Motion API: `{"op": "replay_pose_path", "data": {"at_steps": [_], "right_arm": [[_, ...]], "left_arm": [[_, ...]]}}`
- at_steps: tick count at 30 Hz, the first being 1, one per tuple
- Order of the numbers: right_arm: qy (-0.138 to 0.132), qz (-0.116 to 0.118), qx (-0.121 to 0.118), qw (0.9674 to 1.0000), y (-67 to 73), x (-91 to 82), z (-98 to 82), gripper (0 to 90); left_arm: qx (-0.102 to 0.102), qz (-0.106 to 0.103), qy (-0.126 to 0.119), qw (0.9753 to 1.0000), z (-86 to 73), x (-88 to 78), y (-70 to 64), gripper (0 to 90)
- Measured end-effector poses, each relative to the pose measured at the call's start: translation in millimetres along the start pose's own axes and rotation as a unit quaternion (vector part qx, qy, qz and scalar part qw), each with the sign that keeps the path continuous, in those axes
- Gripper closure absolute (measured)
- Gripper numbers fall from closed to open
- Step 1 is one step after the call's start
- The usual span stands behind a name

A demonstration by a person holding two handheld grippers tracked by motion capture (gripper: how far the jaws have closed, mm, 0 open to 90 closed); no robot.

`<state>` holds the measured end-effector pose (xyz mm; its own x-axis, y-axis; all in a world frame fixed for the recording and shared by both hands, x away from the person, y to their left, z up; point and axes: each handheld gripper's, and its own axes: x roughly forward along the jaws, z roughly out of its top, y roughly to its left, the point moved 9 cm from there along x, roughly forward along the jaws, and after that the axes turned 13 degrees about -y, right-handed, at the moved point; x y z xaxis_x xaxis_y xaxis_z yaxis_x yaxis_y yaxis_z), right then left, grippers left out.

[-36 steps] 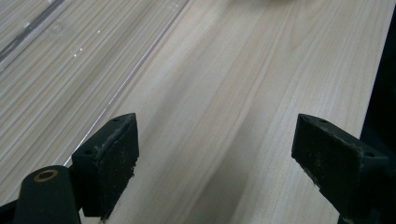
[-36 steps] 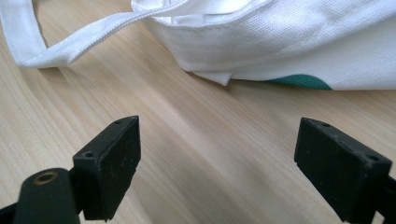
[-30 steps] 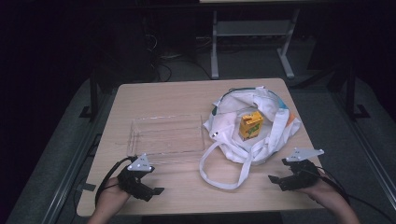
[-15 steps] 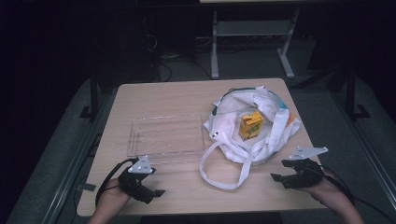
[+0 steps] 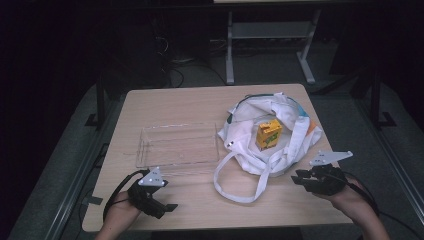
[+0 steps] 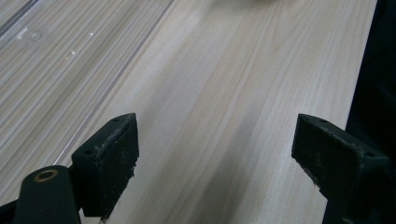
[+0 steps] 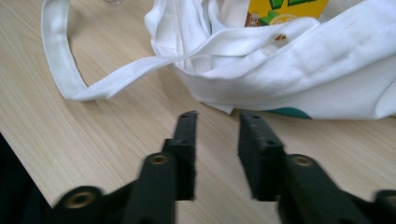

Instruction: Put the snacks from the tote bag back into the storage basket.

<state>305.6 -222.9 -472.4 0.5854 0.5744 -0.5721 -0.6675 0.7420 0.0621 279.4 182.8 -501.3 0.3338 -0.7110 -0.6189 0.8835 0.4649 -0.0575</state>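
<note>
My right hand-held gripper, jaws just narrowing on nothing, faces the white tote bag at twelve o'clock; it may snag loose cloth instead of the strap.

No readable text; green lettering on the yellow carton cut off, illegible.

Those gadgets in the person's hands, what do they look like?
Both are black. The left gripper and the right gripper each carry a grey three-cornered plate on top and trail a black cable. Up close, the jaws are blocky black pads on arms with brass-coloured rivets.
</note>
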Motion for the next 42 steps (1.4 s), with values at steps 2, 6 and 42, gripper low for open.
{"op": "replay_pose_path", "data": {"at_steps": [2,6,42], "right_arm": [[0.005,-0.001,0.000,1.0000,-1.2,-0.5,2.2,79.9],[0.005,-0.002,-0.003,1.0000,-3.2,0.4,6.3,89.7],[0.008,0.030,-0.035,0.9989,-4.8,20.5,49.4,89.8]], "left_arm": [[-0.001,0.000,-0.001,1.0000,0.1,-0.2,0.0,14.6],[-0.003,0.000,-0.002,1.0000,-0.1,-0.1,0.5,14.6],[-0.002,0.001,0.000,1.0000,0.1,0.3,0.5,14.5]]}}
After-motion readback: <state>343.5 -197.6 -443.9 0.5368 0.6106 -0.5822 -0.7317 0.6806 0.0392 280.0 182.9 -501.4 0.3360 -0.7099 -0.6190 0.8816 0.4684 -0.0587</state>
